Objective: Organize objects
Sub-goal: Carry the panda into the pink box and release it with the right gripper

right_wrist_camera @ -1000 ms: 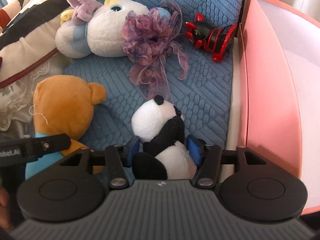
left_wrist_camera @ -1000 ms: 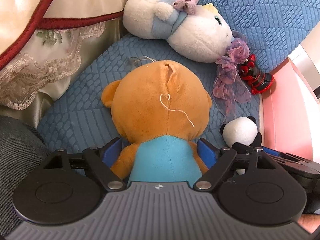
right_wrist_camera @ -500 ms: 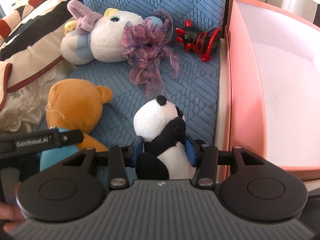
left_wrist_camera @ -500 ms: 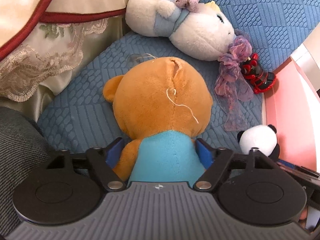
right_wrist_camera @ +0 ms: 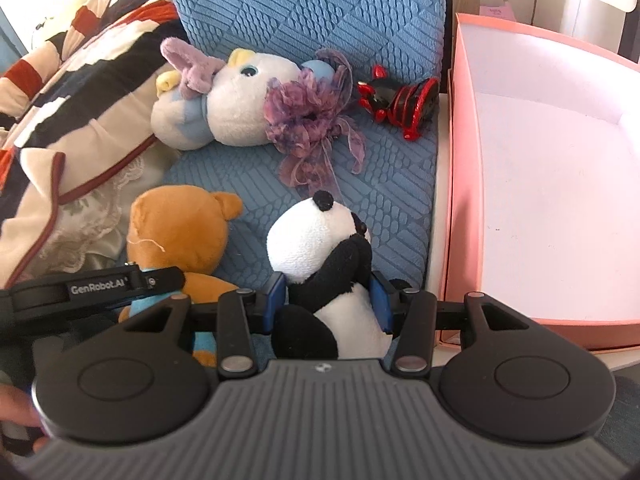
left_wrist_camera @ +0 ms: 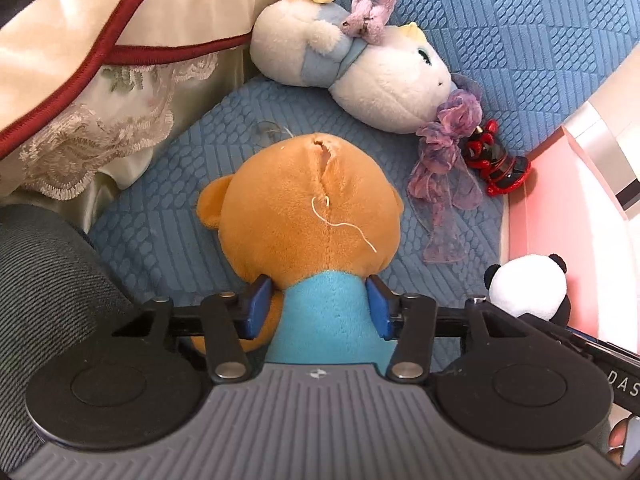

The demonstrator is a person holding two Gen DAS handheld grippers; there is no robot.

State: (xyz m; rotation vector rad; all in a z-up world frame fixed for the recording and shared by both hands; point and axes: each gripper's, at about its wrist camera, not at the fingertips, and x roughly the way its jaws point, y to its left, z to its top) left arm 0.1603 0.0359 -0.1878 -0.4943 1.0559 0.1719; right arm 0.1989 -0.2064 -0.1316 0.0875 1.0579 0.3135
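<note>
Left wrist view: left tongs (left_wrist_camera: pixel 319 300), jaws just closed in, clamp the orange teddy bear's (left_wrist_camera: pixel 304 216) blue torso above the blue cushion (left_wrist_camera: pixel 168 220).
Right wrist view: right tongs (right_wrist_camera: pixel 329 300) grip the panda plush (right_wrist_camera: pixel 320 248), beside the pink box (right_wrist_camera: pixel 460 184).

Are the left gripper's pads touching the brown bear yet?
Touching. The left wrist view shows both blue pads of the left gripper, which has just been closing, pressing into the brown bear's blue body.
</note>
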